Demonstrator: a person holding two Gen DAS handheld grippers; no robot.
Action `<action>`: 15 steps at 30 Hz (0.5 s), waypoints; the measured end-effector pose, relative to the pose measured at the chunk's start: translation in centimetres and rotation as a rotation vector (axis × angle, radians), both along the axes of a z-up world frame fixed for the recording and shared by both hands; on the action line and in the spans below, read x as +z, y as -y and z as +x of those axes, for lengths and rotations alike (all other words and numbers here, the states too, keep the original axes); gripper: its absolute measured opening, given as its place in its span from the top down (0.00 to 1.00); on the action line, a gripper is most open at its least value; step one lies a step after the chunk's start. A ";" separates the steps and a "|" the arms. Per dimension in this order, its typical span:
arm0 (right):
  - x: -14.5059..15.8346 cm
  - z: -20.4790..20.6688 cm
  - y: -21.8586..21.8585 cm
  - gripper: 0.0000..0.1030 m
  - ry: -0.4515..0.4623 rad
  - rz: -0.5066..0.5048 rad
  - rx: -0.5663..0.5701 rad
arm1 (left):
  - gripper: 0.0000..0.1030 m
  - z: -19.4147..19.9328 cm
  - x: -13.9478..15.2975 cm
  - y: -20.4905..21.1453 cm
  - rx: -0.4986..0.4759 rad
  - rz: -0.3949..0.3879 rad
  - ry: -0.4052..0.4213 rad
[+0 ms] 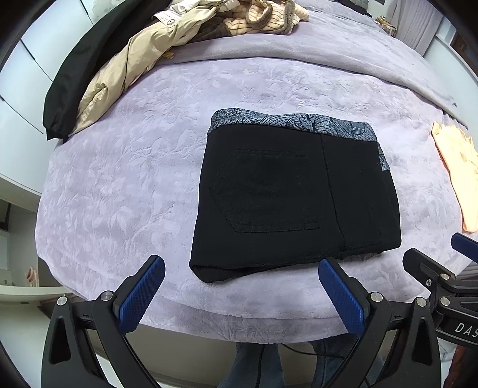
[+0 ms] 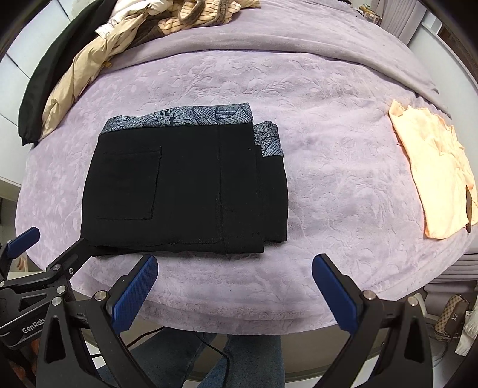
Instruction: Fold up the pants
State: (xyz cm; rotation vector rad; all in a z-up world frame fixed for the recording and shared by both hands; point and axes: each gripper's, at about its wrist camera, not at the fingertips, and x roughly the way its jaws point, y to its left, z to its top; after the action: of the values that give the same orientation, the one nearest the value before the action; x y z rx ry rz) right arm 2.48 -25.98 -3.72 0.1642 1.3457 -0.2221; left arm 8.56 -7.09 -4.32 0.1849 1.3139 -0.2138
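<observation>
Black pants (image 1: pixel 286 197) with a grey patterned waistband (image 1: pixel 292 122) lie folded into a compact rectangle on the lilac blanket, back pocket up. In the right wrist view the same pants (image 2: pixel 185 185) sit left of centre. My left gripper (image 1: pixel 239 274) is open just short of the pants' near edge, holding nothing. My right gripper (image 2: pixel 234 270) is open too, hovering over the blanket in front of the pants' right corner, empty. Each gripper shows at the edge of the other's view: the right gripper (image 1: pixel 439 262), the left gripper (image 2: pixel 44 250).
A lilac embossed blanket (image 1: pixel 149 167) covers the bed. A beige jacket (image 1: pixel 125 77), a black garment (image 1: pixel 74 74) and striped clothes (image 1: pixel 263 18) are heaped at the far left. A folded peach garment (image 2: pixel 433 173) lies at the right. A person's jeans-clad legs (image 2: pixel 209 358) stand below the bed edge.
</observation>
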 end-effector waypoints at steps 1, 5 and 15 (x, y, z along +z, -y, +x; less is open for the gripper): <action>0.0 0.0 0.0 0.00 -0.001 -0.001 0.001 | 0.00 0.0 0.0 0.0 0.000 0.000 0.001; -0.2 -0.1 0.0 0.00 -0.002 0.002 -0.003 | 0.00 -0.2 -0.1 0.2 -0.009 0.012 0.009; -0.5 -0.4 0.1 0.00 -0.003 0.010 -0.016 | 0.00 -0.4 -0.3 0.6 -0.011 0.019 0.005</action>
State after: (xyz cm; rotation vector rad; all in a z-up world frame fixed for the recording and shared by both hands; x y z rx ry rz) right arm 2.11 -26.11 -4.21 0.1836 1.3493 -0.2293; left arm 8.14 -7.65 -4.64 0.2085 1.3104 -0.2105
